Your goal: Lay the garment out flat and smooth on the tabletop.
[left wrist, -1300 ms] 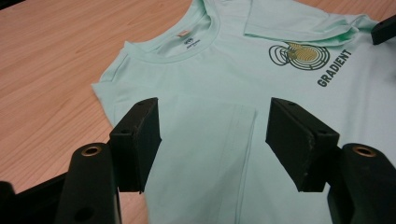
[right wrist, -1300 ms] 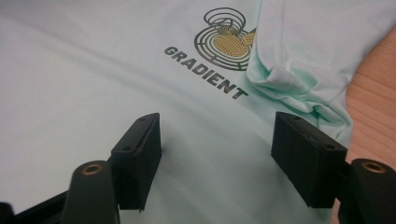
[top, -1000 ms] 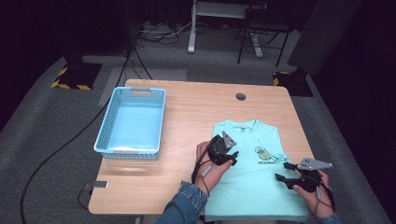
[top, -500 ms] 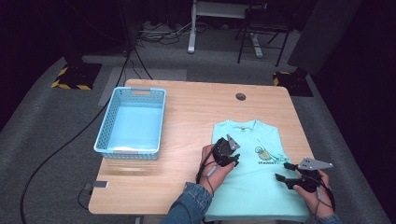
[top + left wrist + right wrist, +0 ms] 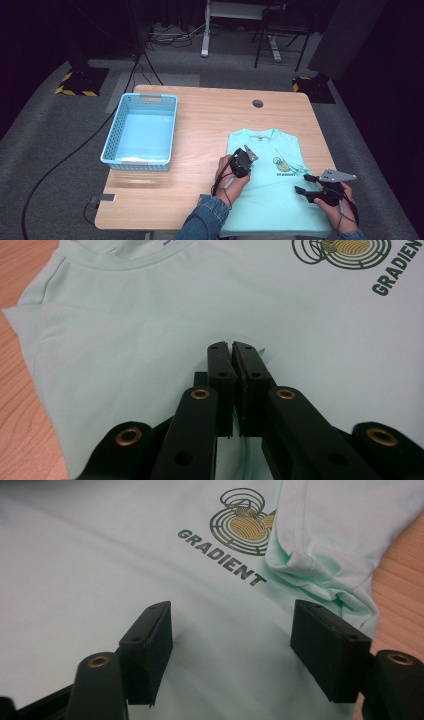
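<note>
While a mint-green T-shirt (image 5: 272, 190) lay flat at about five o'clock on the wooden table (image 5: 200, 125), both sleeves folded inward, the left gripper (image 5: 241, 161) pressed down near its left edge. Its jaws had just been closing and met on a small pinch of fabric, likely to lift that side for the next fold. At four o'clock, the right gripper (image 5: 305, 184) hovered over the shirt's right side, jaws apart and empty, seemingly waiting. A light-blue plastic basket (image 5: 140, 131) sat at ten o'clock, probably meant for the folded shirt.
</note>
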Demonstrator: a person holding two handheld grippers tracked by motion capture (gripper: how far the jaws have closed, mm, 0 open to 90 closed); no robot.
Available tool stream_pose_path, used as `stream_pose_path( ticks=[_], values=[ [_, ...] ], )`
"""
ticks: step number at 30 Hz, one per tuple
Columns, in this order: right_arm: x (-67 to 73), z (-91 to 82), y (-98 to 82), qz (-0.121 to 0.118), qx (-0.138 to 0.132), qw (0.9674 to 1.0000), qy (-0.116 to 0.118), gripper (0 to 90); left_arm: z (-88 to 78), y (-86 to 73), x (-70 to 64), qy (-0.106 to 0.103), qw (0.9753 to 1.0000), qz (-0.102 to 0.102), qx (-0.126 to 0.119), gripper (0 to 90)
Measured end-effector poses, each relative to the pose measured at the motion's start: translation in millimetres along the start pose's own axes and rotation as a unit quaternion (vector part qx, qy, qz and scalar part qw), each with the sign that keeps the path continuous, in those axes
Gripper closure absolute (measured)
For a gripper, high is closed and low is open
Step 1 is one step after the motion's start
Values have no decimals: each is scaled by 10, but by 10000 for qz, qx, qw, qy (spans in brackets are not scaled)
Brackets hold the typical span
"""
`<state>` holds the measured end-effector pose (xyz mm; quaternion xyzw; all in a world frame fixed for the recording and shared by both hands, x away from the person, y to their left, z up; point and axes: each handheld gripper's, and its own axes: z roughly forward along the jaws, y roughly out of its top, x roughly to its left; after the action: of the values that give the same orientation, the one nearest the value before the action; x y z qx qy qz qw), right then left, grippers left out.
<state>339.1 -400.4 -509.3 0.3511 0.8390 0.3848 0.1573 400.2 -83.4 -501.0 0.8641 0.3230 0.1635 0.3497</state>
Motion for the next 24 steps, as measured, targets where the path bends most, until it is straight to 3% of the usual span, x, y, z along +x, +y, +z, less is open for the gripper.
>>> stream_pose_path(
  ticks=[5, 11, 17, 24],
  values=[
    [-1, 0, 0, -1, 1, 10000, 3, 332, -56, 13, 7, 42, 9999, 0, -146, 871],
    [-1, -1, 0, 3, 0, 10000, 5, 332, -240, 62, 108, 167, 9992, -81, -364, 871],
    [-2, -1, 0, 4, 0, 10000, 6, 332, -493, 46, 291, 409, 9974, -189, -562, 870],
    [-3, -1, 0, 9, -4, 10000, 12, 332, -647, -26, 481, 607, 9954, -373, -634, 870]
  ],
)
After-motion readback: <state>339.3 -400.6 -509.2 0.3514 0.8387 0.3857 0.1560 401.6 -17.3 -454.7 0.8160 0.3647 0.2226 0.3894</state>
